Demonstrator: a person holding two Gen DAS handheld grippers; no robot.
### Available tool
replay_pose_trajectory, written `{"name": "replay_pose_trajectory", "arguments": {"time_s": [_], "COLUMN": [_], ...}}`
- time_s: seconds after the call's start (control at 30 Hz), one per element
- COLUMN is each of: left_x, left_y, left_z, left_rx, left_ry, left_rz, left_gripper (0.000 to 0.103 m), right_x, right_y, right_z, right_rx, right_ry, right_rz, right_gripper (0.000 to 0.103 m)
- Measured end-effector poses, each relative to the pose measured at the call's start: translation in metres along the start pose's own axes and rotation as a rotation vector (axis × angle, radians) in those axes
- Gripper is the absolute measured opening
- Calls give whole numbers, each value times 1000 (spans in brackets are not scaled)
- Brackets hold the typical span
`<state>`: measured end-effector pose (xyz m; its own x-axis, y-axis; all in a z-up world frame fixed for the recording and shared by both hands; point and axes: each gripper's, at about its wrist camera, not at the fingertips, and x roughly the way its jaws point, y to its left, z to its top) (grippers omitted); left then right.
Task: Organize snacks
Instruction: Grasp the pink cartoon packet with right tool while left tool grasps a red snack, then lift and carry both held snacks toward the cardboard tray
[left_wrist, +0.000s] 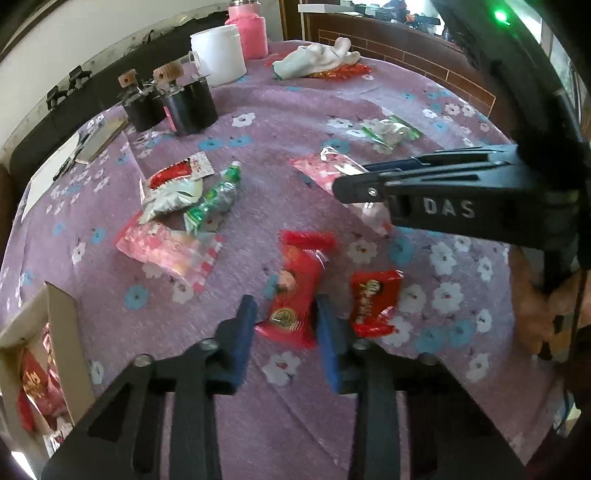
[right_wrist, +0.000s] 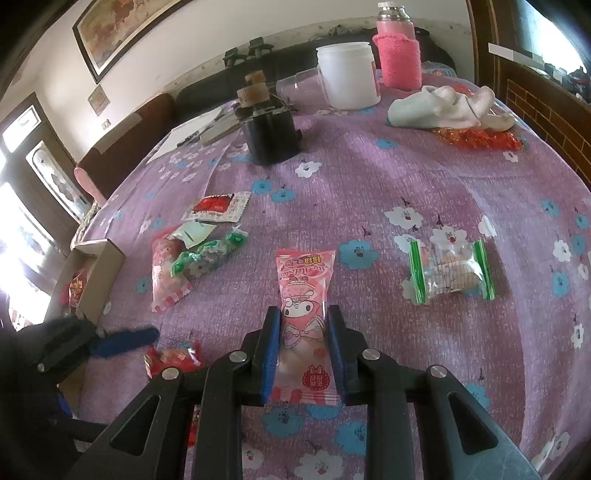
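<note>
Snacks (right_wrist: 303, 314); gripper (left_wrist: 341, 190) marked "DAS"

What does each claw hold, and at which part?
Right claw: pink snack packet, lower half, by its side edges. Left claw: red snack packet, lower part.

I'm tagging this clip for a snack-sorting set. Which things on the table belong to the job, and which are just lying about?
Part of the job:
- red snack packet between the left gripper jaws
- pink snack packet in the right gripper
- second red packet
- green-edged clear packet
- cardboard box

Lying about:
- white tub
- pink bottle
- white cloth
</note>
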<state>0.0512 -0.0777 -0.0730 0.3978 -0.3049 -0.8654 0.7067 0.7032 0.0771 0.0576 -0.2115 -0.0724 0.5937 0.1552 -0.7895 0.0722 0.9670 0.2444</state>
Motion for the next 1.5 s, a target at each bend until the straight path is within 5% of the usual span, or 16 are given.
{"name": "replay_pose_trajectory", "arguments": {"time_s": [0.47, 0.57, 1.17, 1.3, 1.4, 1.5], "left_x": [-1, -2, -91, -83, -66, -51], "left_y": [-15, -12, 17, 13, -5, -15], "left_z": [-1, -2, -61, -67, -65, -57], "left_rx": [-48, -96, -374, -345, -278, -235], "left_ry": [-49, -45, -267, -210, -161, -154], "left_rz": [85, 59, -21, -26, 19, 37], "left_gripper": [33, 21, 12, 12, 15, 42], "right_x": [-1, -1, -7, -12, -11, -10], "right_y": [5, 6, -2, -2, -3, -3], "right_z": [-4, -5, -9, -10, -11, -12], "right_rx": [-6, -10, 52, 55, 62, 62], "right_ry": [-15, -20, -48, -66, -58, -56], "right_rz": [-21, -27, 33, 30, 27, 24], "right_gripper": [27, 27, 25, 25, 25, 25]}}
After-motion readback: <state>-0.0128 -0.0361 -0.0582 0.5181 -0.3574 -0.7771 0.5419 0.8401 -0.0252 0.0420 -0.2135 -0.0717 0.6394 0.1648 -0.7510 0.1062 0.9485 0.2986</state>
